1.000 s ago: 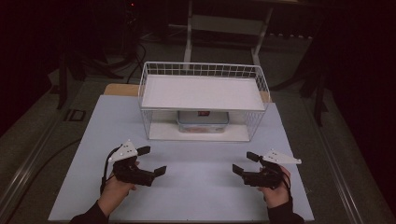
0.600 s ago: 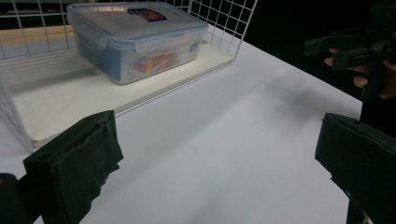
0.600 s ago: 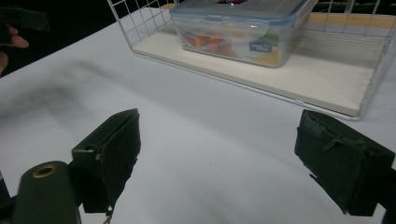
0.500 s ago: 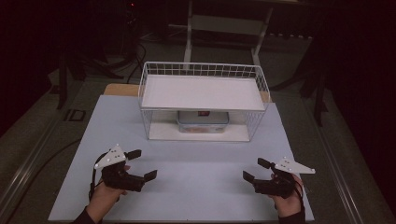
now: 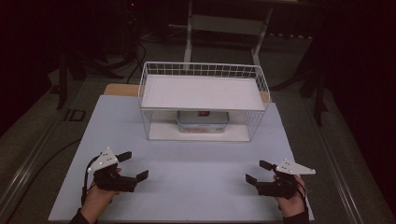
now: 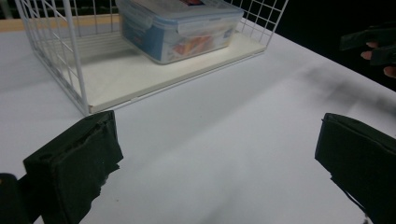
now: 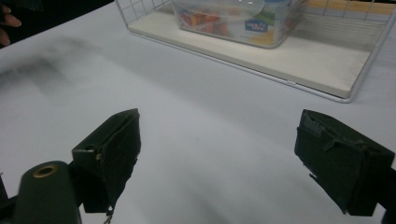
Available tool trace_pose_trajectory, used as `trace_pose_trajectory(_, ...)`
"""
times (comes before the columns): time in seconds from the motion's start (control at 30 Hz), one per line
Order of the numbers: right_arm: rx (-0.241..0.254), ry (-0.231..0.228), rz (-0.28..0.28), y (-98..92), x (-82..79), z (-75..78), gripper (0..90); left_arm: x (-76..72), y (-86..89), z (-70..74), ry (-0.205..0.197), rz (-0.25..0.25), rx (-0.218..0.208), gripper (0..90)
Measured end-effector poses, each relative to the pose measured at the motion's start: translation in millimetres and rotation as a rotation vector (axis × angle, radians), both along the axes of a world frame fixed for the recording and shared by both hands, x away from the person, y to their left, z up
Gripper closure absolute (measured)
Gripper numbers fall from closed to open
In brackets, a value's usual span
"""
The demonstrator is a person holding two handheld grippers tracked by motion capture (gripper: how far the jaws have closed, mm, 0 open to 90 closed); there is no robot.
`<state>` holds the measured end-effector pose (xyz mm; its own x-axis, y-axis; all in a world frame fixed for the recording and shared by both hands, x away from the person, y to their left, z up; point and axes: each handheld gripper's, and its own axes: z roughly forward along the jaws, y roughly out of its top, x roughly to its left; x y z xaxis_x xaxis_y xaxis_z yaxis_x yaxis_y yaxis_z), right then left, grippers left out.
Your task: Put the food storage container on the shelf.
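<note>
Two grippers — left gripper (image 5: 132,164), right gripper (image 5: 256,171) — fingers apart, one wire rack (image 5: 201,71), one lidded container (image 5: 202,122).

Lab-like test bench: white table (image 5: 187,186), dark room, floor cables (image 5: 135,53), metal stand (image 5: 229,23) behind.

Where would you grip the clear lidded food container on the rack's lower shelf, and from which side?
Probably by the food container's short ends, one gripper each, coming in low through the wire rack's open front. The upper shelf covers it from above, wire mesh closes the sides, and the box looks too wide for either open left gripper or right gripper alone.
</note>
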<state>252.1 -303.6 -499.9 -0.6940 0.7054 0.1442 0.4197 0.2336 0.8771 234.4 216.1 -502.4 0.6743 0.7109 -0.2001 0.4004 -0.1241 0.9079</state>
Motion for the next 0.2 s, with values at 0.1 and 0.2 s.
trace_pose_trajectory(0.1, -0.004, 0.006, 0.009, 1.4, 1.1, -1.4, 14.3, 0.7, -1.5, -0.5, 0.002, -0.006, -0.005, 0.0)
trace_pose_trajectory(0.2, 0.001, 0.012, 0.013, 1.5, 2.2, -2.6, 14.3, 1.4, -3.0, -0.9, 0.006, -0.015, -0.015, 0.0)
